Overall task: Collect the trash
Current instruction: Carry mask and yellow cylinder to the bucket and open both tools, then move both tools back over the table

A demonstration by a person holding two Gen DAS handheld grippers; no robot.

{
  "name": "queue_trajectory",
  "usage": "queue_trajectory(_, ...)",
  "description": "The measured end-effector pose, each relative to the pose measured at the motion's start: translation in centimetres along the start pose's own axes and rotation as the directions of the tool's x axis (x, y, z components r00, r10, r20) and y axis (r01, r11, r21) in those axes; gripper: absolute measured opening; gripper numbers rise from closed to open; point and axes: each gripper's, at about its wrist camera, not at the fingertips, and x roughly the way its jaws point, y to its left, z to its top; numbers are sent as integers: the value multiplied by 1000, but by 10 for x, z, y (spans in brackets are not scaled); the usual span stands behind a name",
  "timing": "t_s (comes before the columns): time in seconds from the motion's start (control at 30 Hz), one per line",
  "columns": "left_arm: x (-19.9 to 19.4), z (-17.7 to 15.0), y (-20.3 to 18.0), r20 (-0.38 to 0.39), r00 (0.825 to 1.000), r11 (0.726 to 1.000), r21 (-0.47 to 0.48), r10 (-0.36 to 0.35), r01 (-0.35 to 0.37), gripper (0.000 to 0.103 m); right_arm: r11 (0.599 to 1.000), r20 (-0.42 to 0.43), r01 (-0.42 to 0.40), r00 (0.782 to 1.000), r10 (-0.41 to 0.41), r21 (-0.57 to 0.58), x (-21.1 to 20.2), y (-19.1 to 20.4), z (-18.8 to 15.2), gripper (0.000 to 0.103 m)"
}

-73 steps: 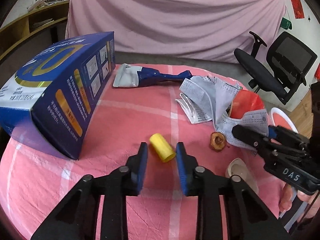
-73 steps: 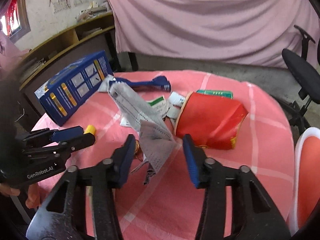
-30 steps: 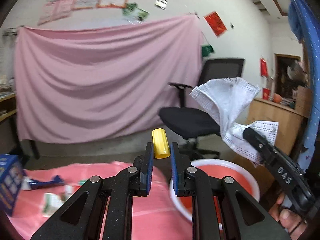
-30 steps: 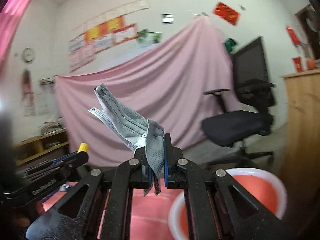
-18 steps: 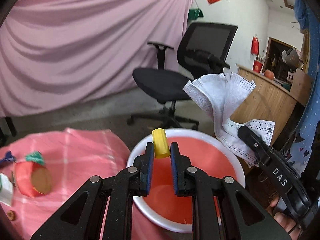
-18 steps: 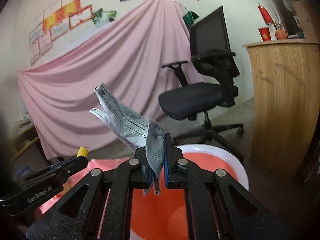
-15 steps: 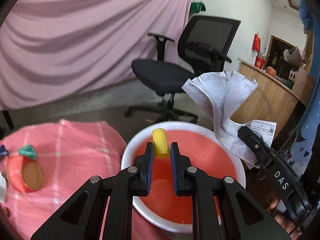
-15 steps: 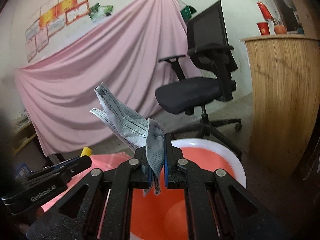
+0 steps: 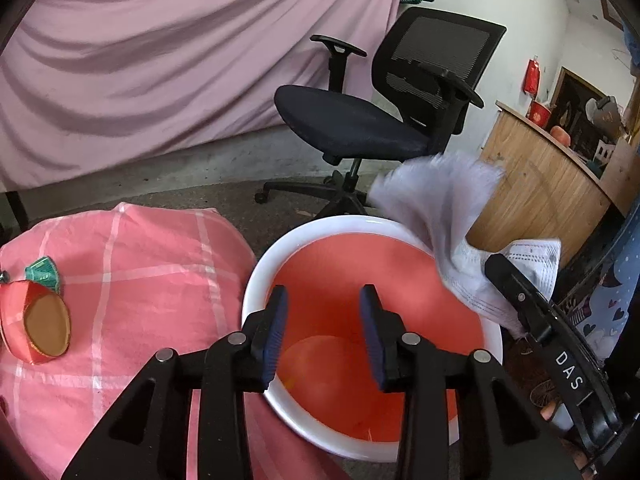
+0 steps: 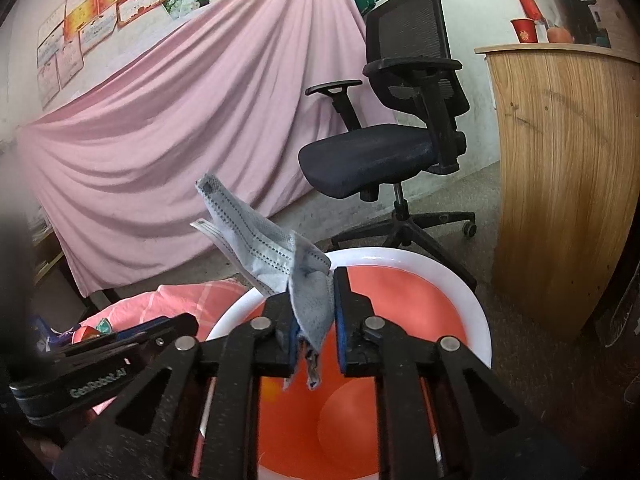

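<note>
A red bin with a white rim [image 9: 260,276] stands on the floor beside the table, right under both grippers. My left gripper [image 9: 323,320] hangs over the bin; its jaws are opening and nothing is between them. In the right wrist view my right gripper [image 10: 316,312] is above the same bin [image 10: 460,284] and its jaws are opening. The grey face masks [image 10: 260,240] still stand between the pads, loose. In the left wrist view the masks [image 9: 440,200] are blurred at the right gripper's tip [image 9: 496,264].
The table with the pink checked cloth [image 9: 140,264] lies left of the bin. On it are a toppled red cup [image 9: 40,328] and a green wrapper [image 9: 42,272]. A black office chair [image 9: 360,120] and a wooden counter [image 10: 560,180] stand behind the bin.
The yellow piece has left the left jaws, which have spread. The right jaws have parted around the masks. Both grippers have sunk closer over the bin.
</note>
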Motion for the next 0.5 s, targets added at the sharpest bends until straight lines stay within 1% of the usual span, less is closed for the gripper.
queue_trajectory(0.17,-18,-2,11,34,999,999,-33,33,-32,33,1000,11,-2,1000,2,-2,-4,1,3,51)
queue_trajectory(0.33,-51,-6,27,102,992,995,-72,76,-69,46,1000,28,-5,1000,6,-18,-8,8,4,64)
queue_trajectory(0.47,-84,-12,46,164,979,988,-115,121,-102,52,999,47,-19,999,21,-33,-11,18,5,80)
queue_trajectory(0.5,-94,-14,52,180,975,986,-127,133,-111,55,999,54,-26,998,28,-37,-13,21,5,82)
